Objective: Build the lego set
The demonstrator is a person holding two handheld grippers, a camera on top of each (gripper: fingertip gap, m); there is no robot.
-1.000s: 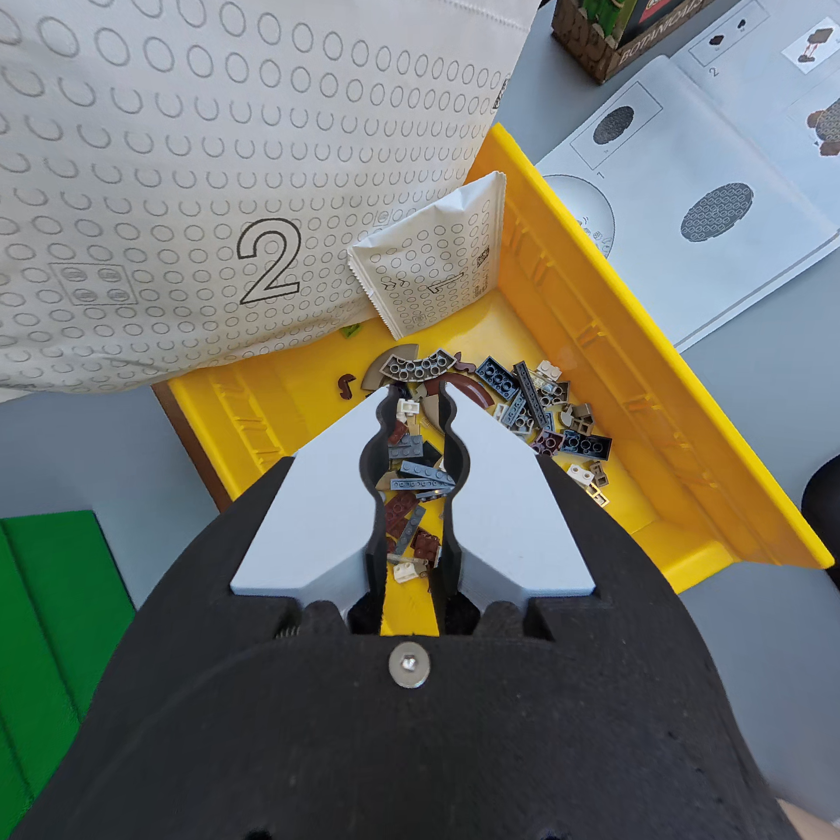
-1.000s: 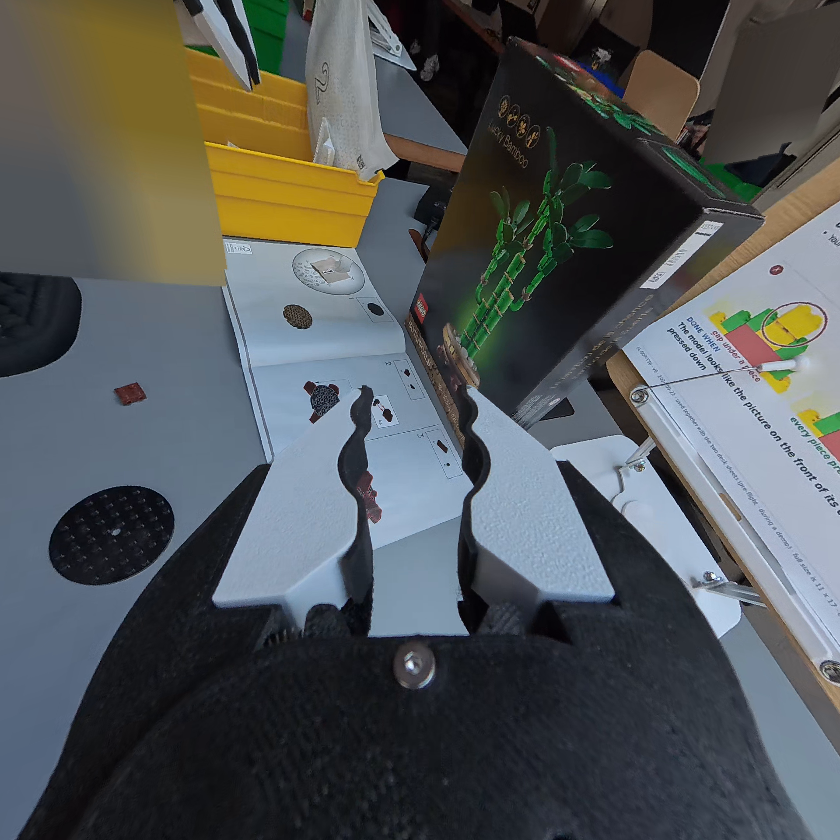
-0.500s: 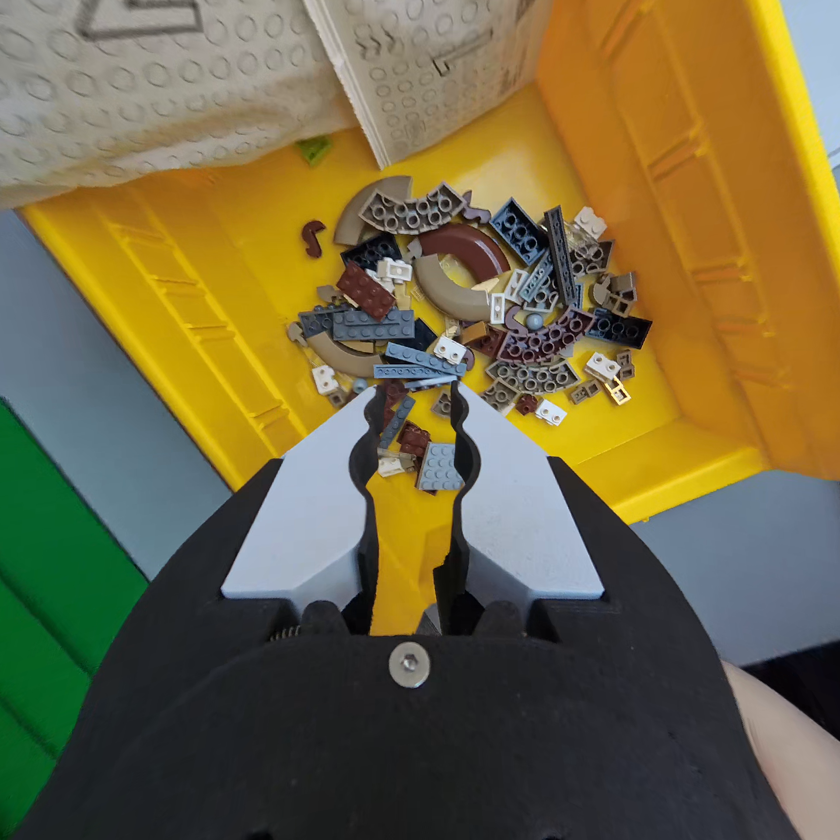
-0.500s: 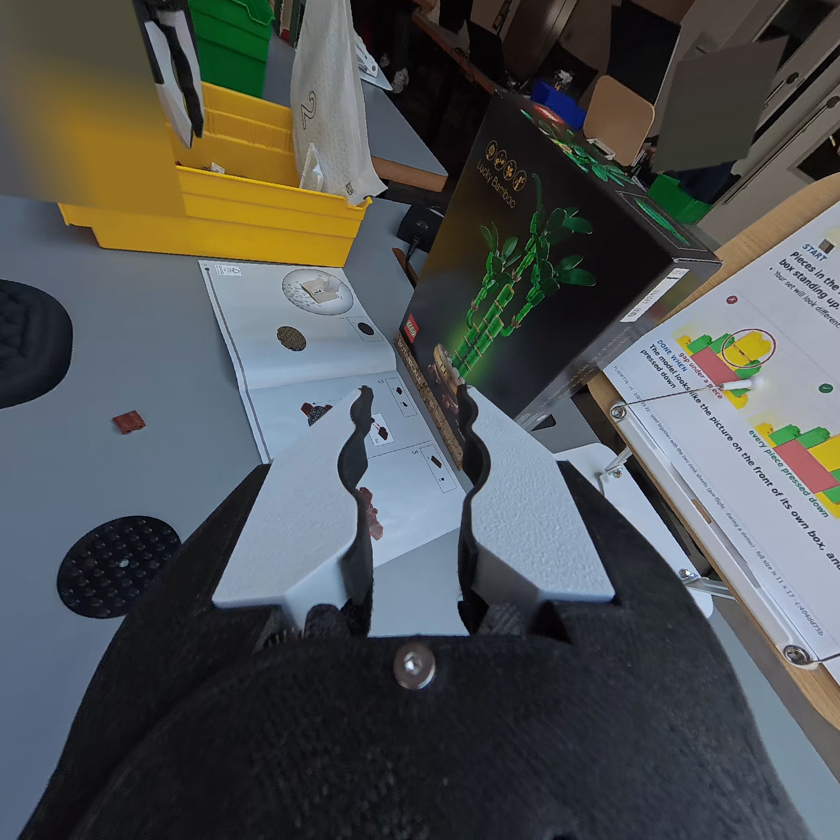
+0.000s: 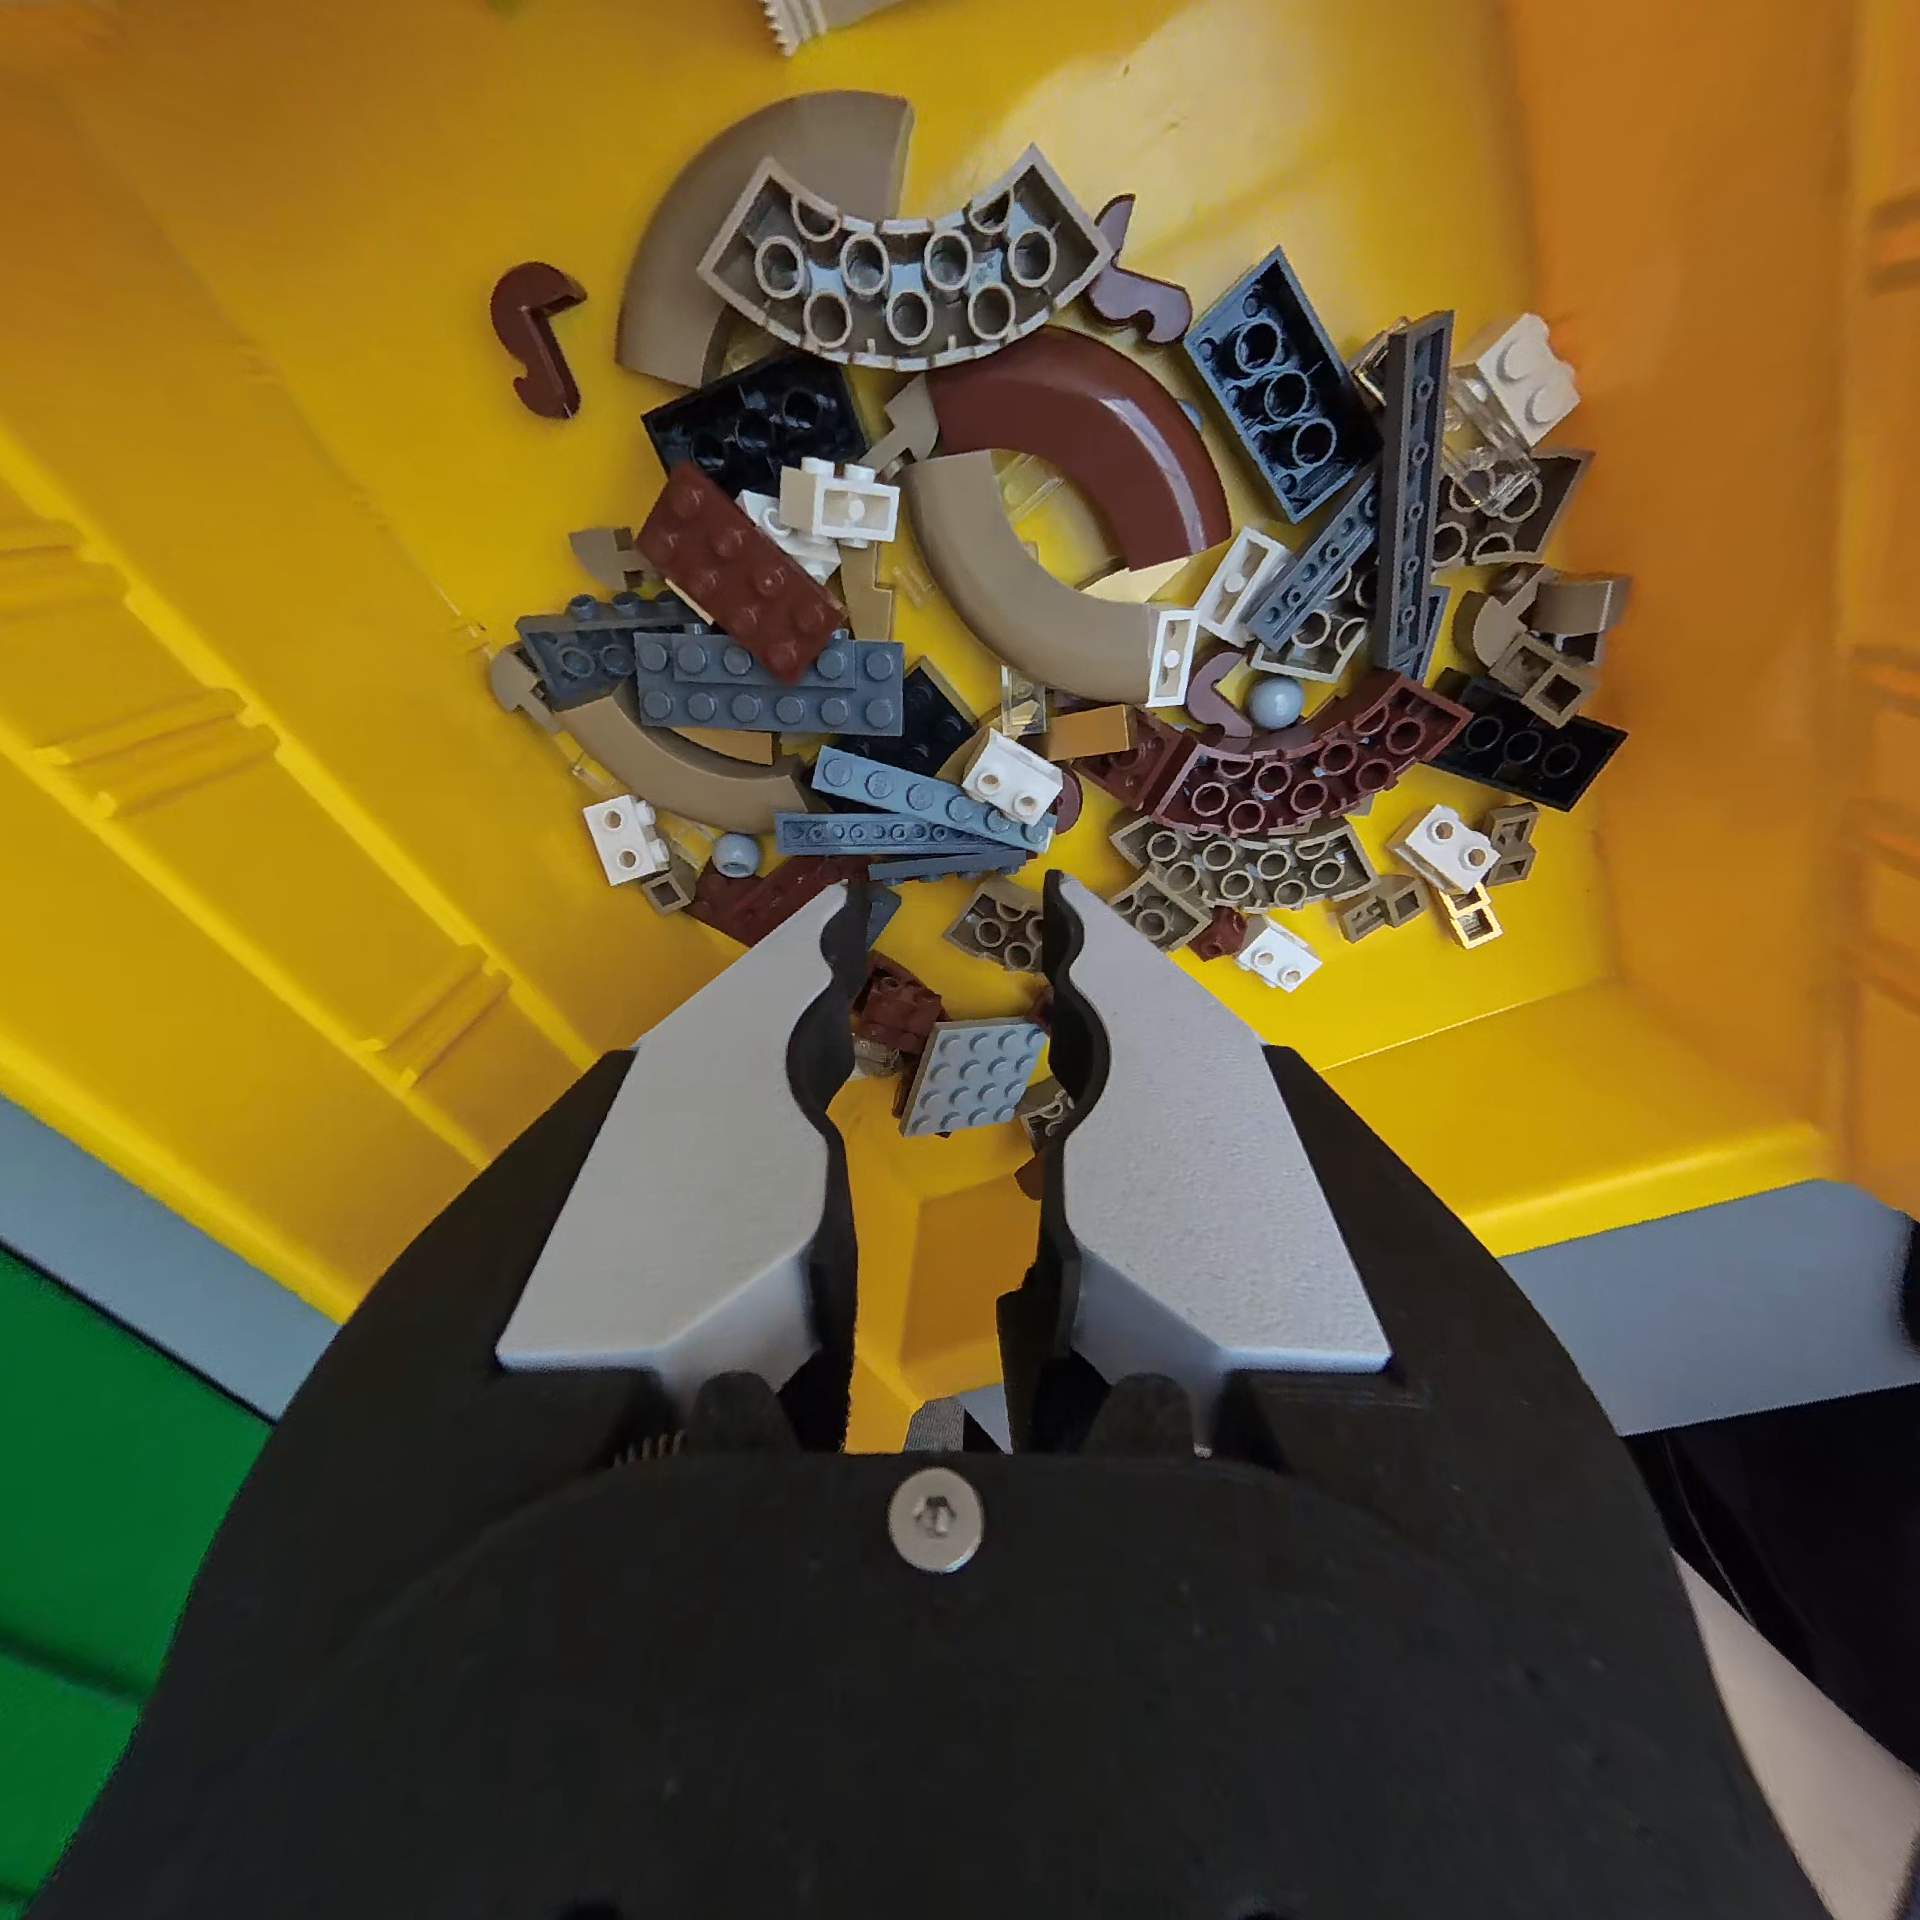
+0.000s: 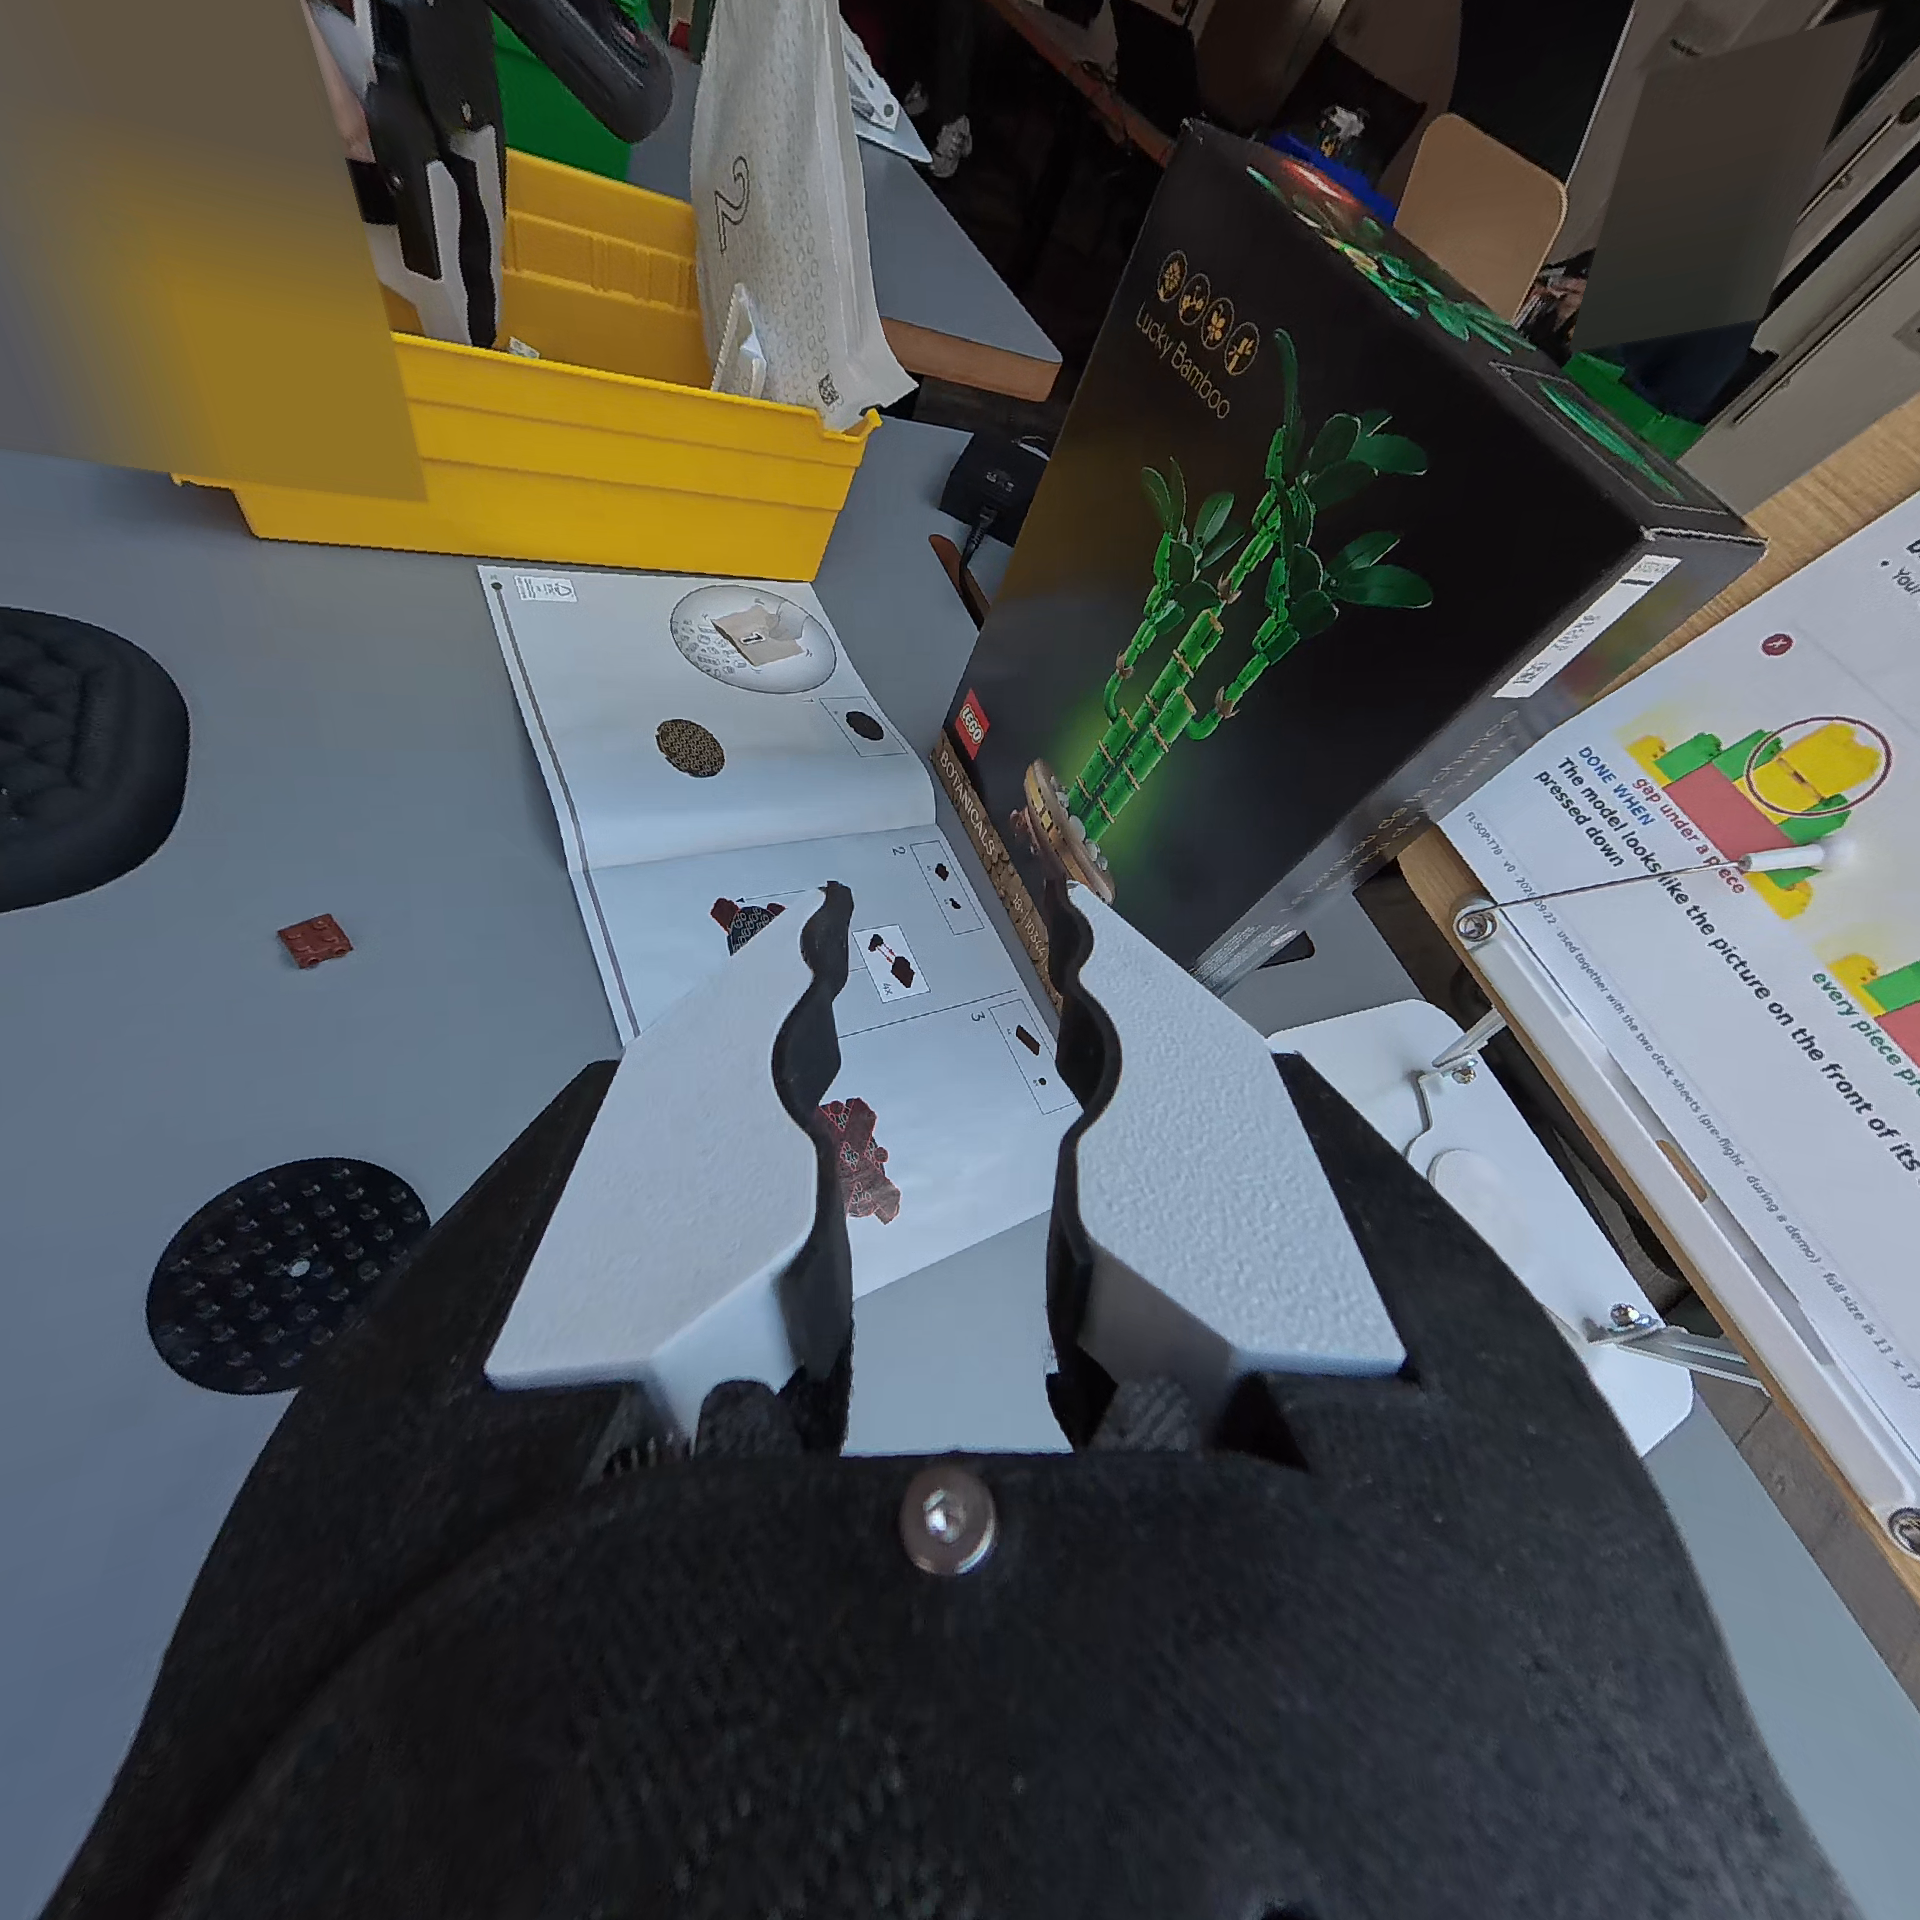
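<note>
A yellow bin (image 5: 1351,1122) holds a heap of several lego pieces (image 5: 1039,582) in brown, tan, grey, black and white. My left gripper (image 5: 951,904) is open and empty, lowered into the bin over the near edge of the heap, with a light grey square plate (image 5: 971,1075) and small brown pieces (image 5: 899,1013) between its fingers. My right gripper (image 6: 945,899) is open and empty above the open instruction booklet (image 6: 727,790). On the grey table lie a black round plate (image 6: 286,1273) and a small brown plate (image 6: 315,940). The left gripper also shows in the right wrist view (image 6: 431,249), inside the bin (image 6: 582,468).
A black set box (image 6: 1320,582) stands right of the booklet. A white numbered bag (image 6: 769,208) leans in the bin. A printed sheet on a wooden board (image 6: 1714,935) and a white stand (image 6: 1475,1174) are at the right. A black pad (image 6: 73,748) lies left. Green bins (image 5: 94,1507) sit beside the yellow one. The grippers' ends are close to 50 cm from one another.
My left gripper has moved down and forward into the bin, closer to the heap; the bags have left its view. My right gripper has barely shifted over the booklet.
</note>
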